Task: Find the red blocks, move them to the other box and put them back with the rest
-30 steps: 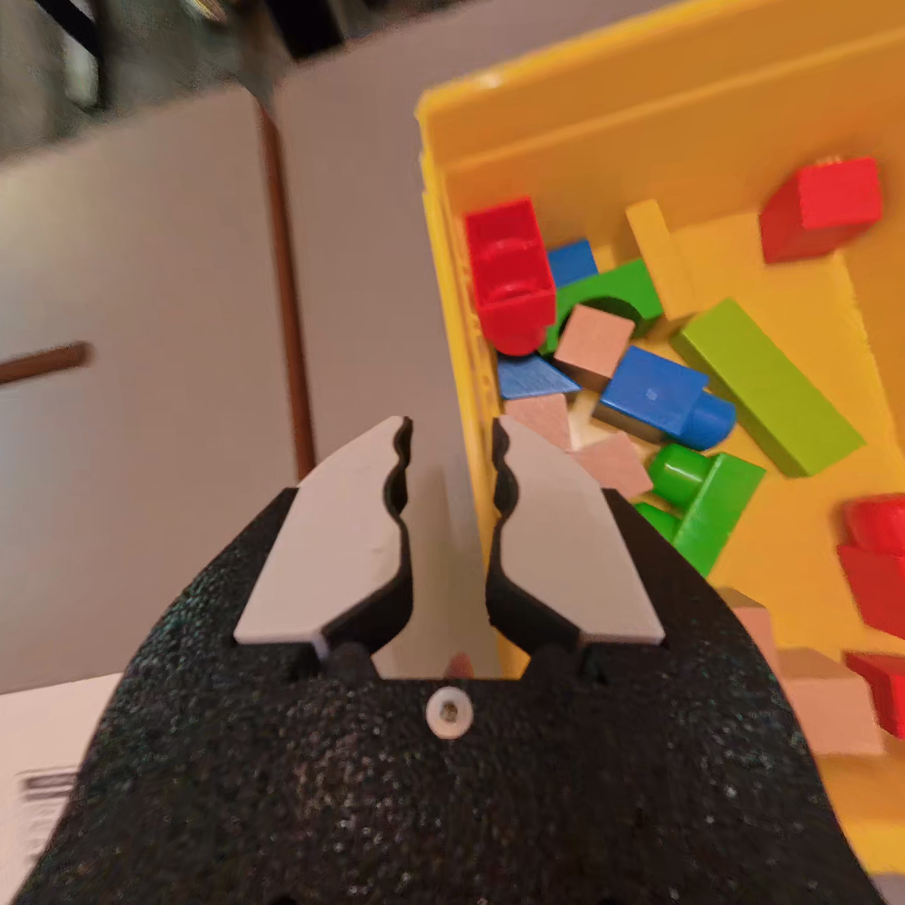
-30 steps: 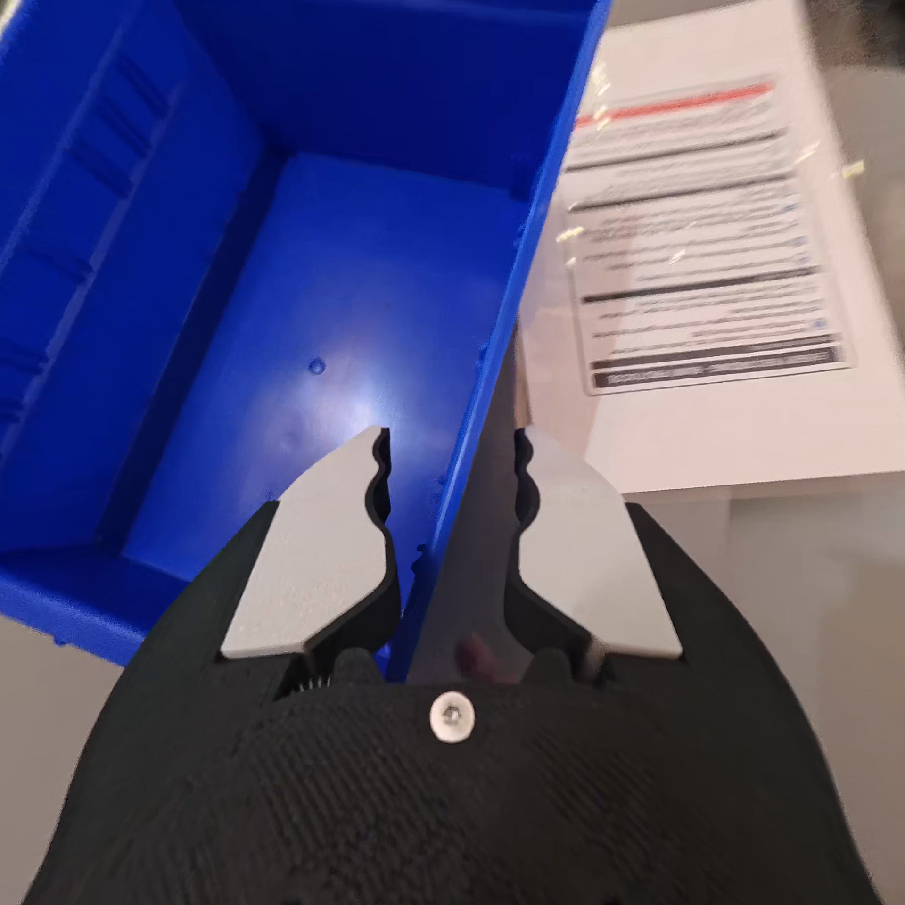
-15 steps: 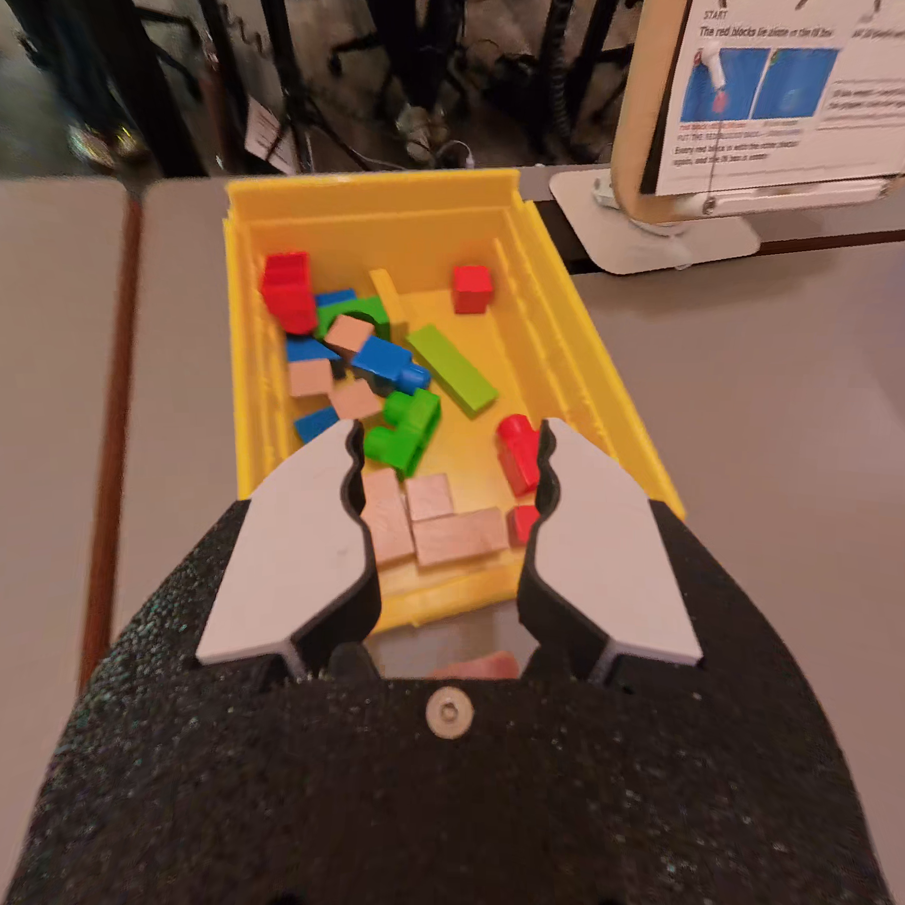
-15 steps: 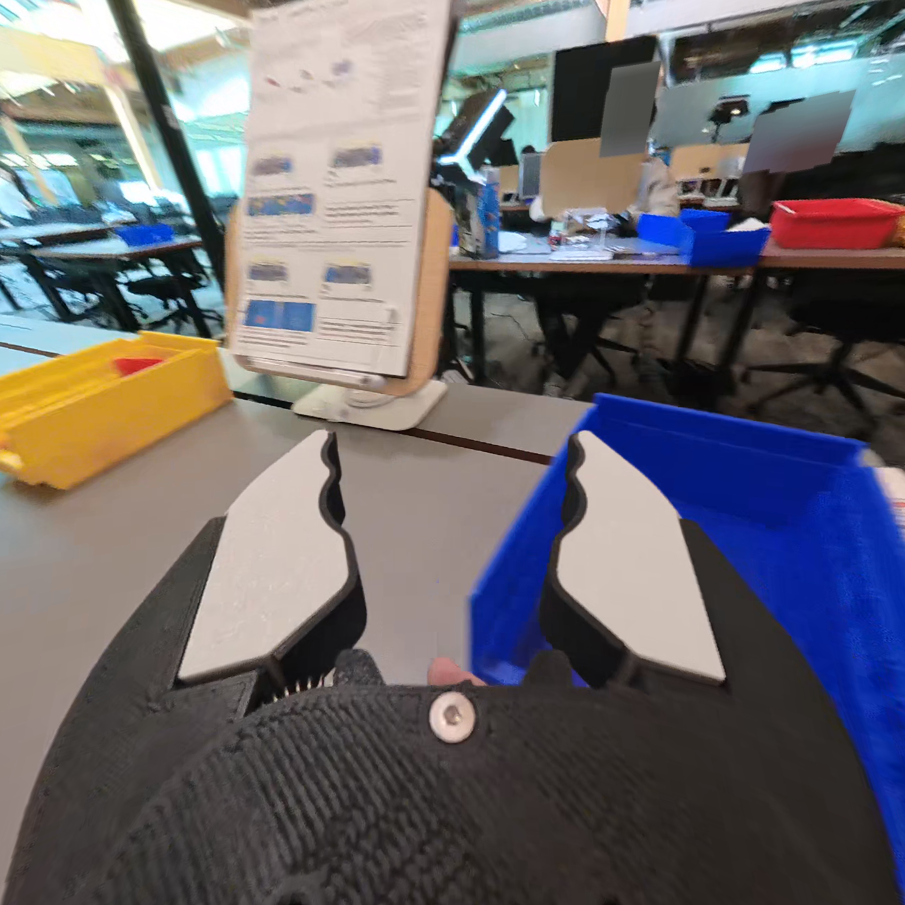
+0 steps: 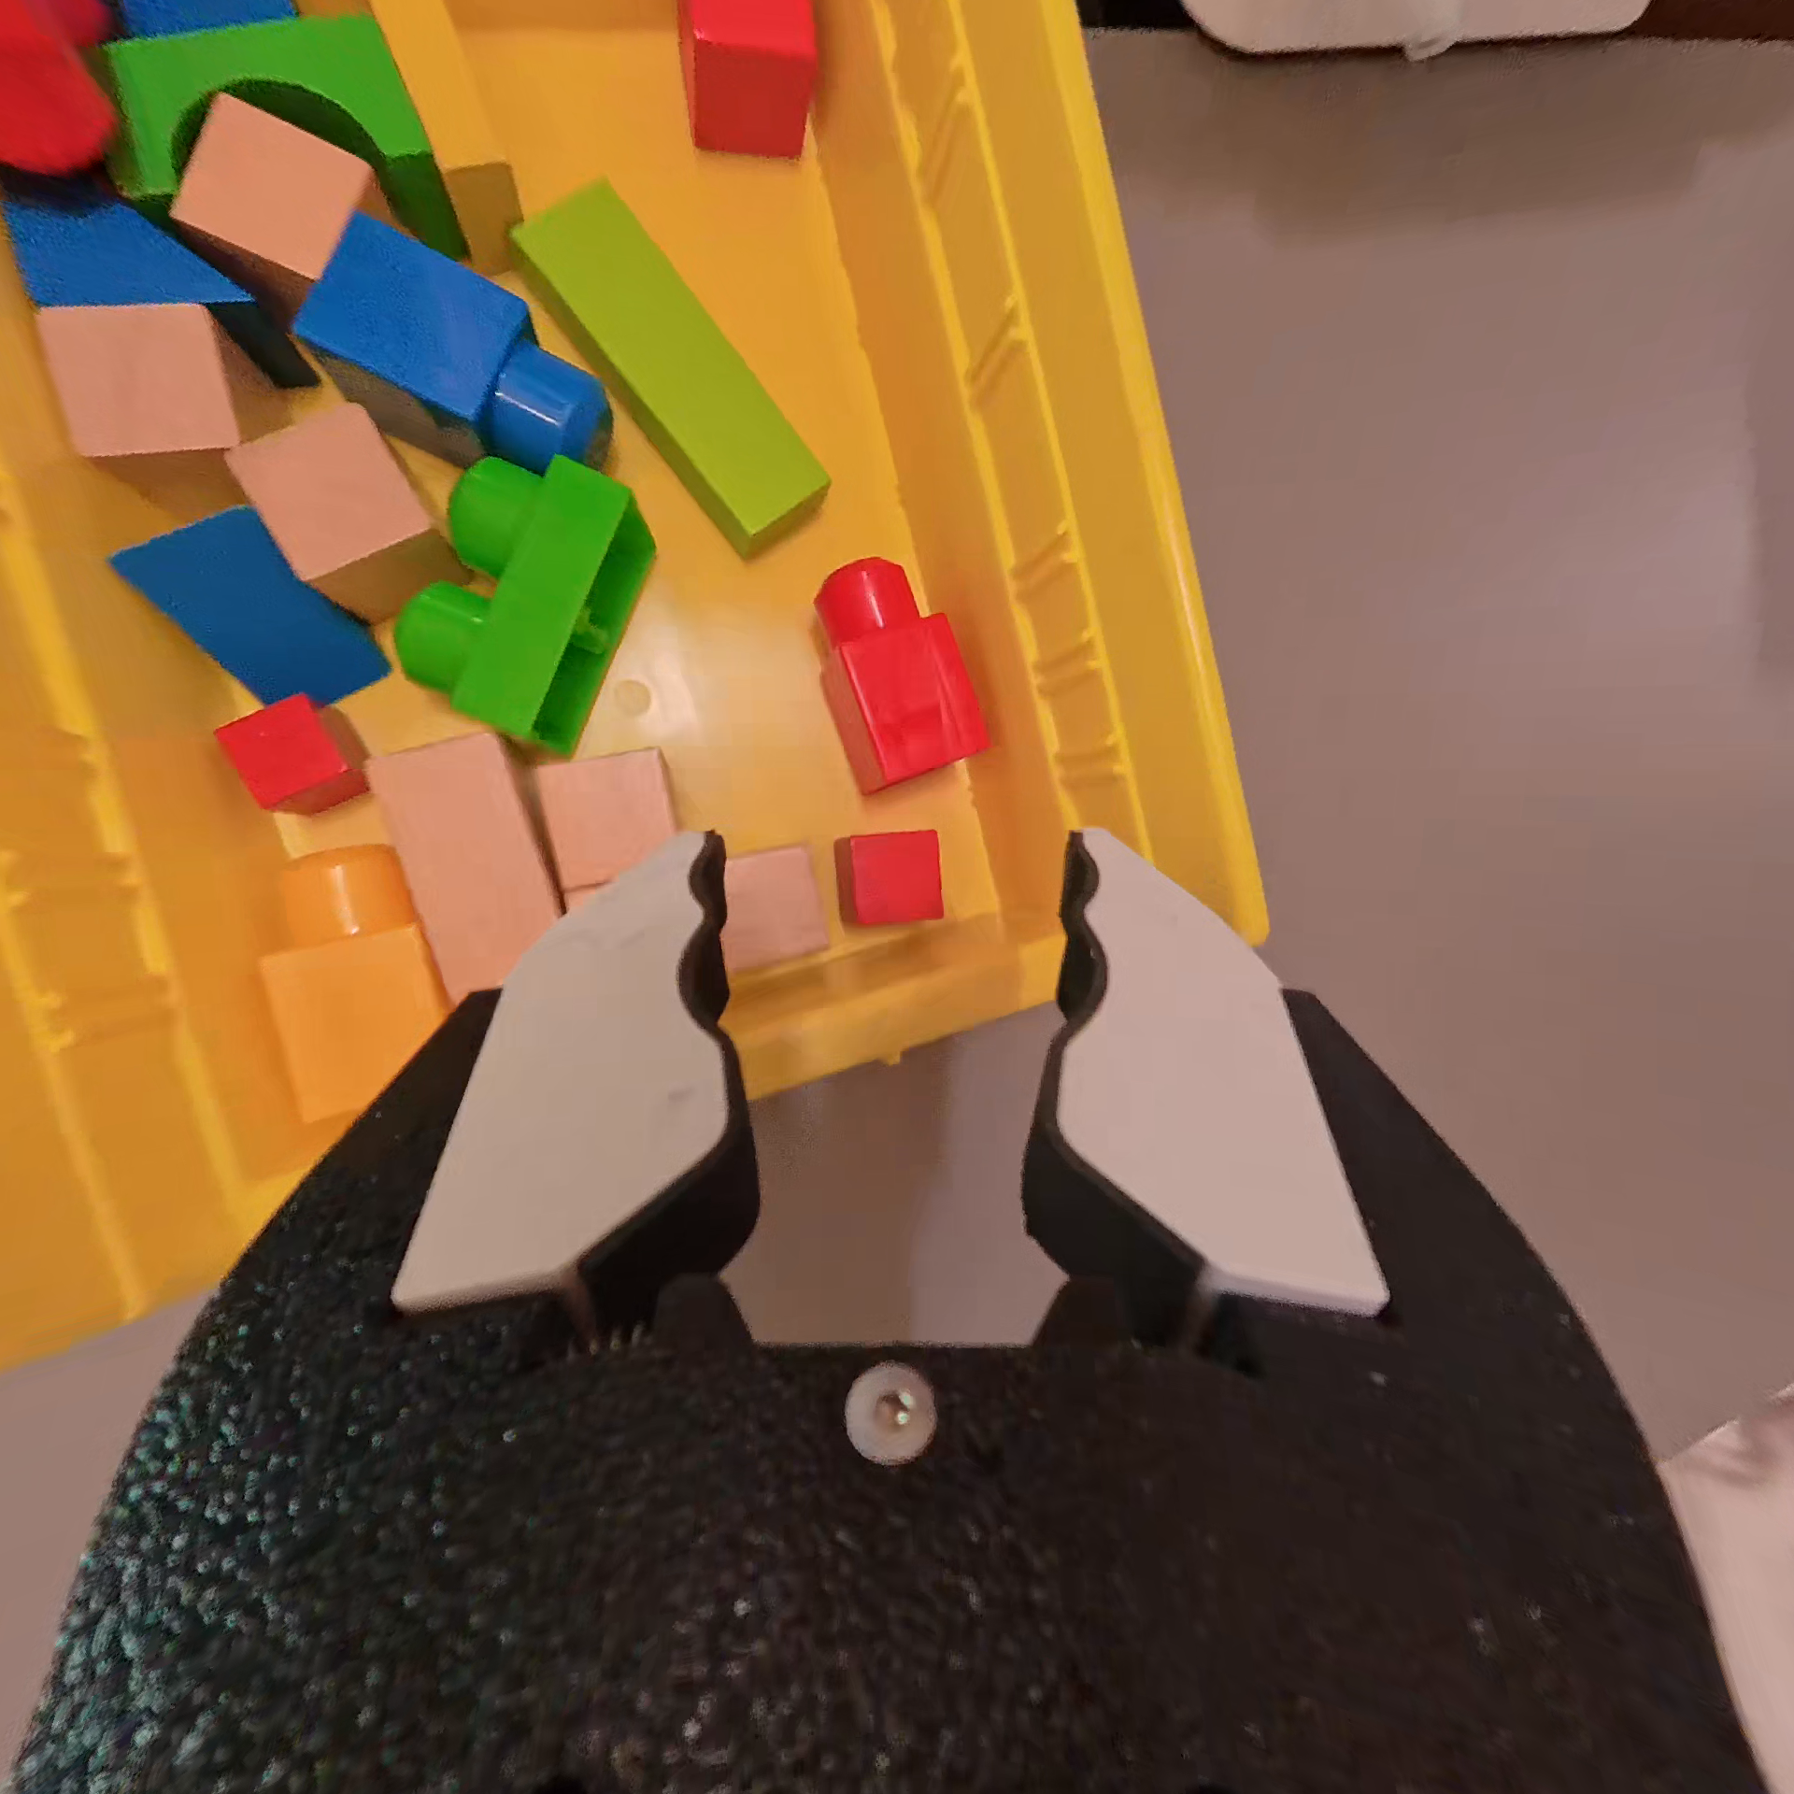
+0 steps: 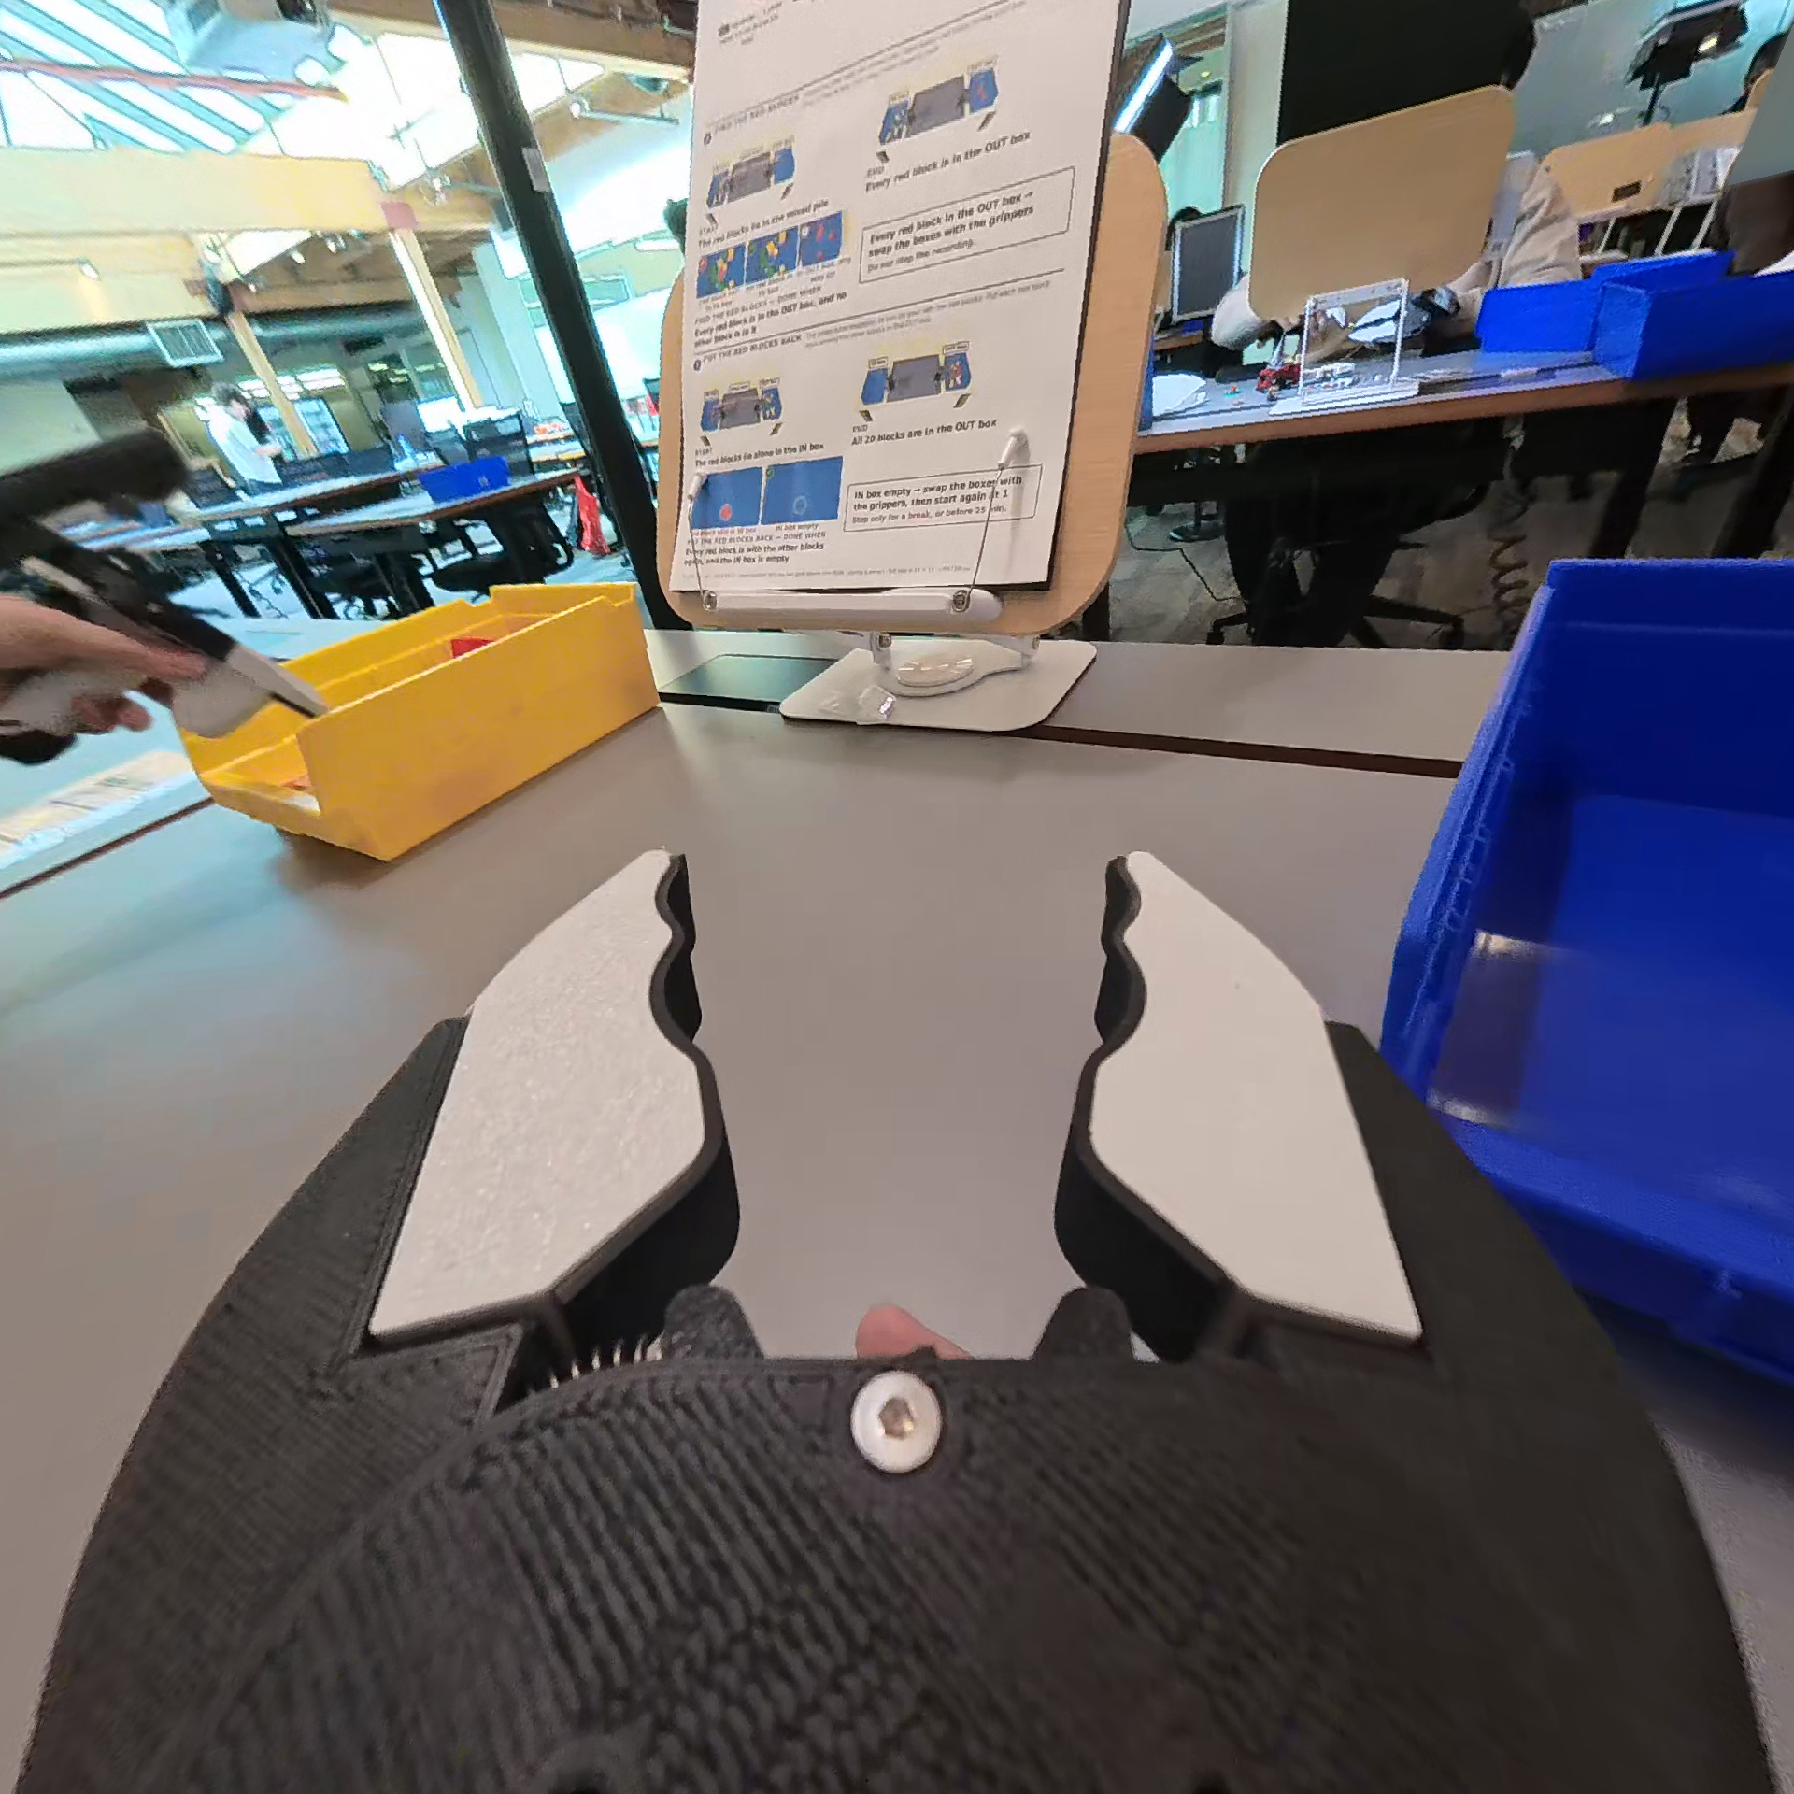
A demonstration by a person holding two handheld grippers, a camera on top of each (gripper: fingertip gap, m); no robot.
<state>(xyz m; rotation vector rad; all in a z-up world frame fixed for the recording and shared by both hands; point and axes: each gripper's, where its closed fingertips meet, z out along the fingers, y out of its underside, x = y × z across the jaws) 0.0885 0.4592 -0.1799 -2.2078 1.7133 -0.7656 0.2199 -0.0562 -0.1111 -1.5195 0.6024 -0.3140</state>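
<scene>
Grey tabletop (image 6: 874,874) filled the middle of the right wrist view, with an open office of desks and chairs seen blurred across the upper part of the frame. At upper centre an instruction sheet (image 6: 893,291) was propped on a wooden stand (image 6: 1116,388). The blue box (image 6: 1602,971) was seen at the right edge of that frame, and the yellow box (image 6: 437,728) at the middle left, well apart from it.

The right gripper (image 6: 898,874) was held low over the bare table between the two boxes, its jaws spread wide with only table showing between them.

In the left wrist view the yellow box (image 5: 1116,485) took up the upper left of the frame and was filled with mixed blocks in green, blue, plain wood and orange. Red blocks were scattered among them: a small red cube (image 5: 889,877) in the box's near corner, at the frame's centre; a red studded brick (image 5: 898,680) just above it; another red cube (image 5: 286,752) at the middle left; and a red block (image 5: 747,73) at the top centre. The left gripper (image 5: 893,864) was poised above the box's near corner with its jaws well apart; the small red cube lay below the gap, beside a wooden block (image 5: 772,908), and neither pad was pressed on anything.
</scene>
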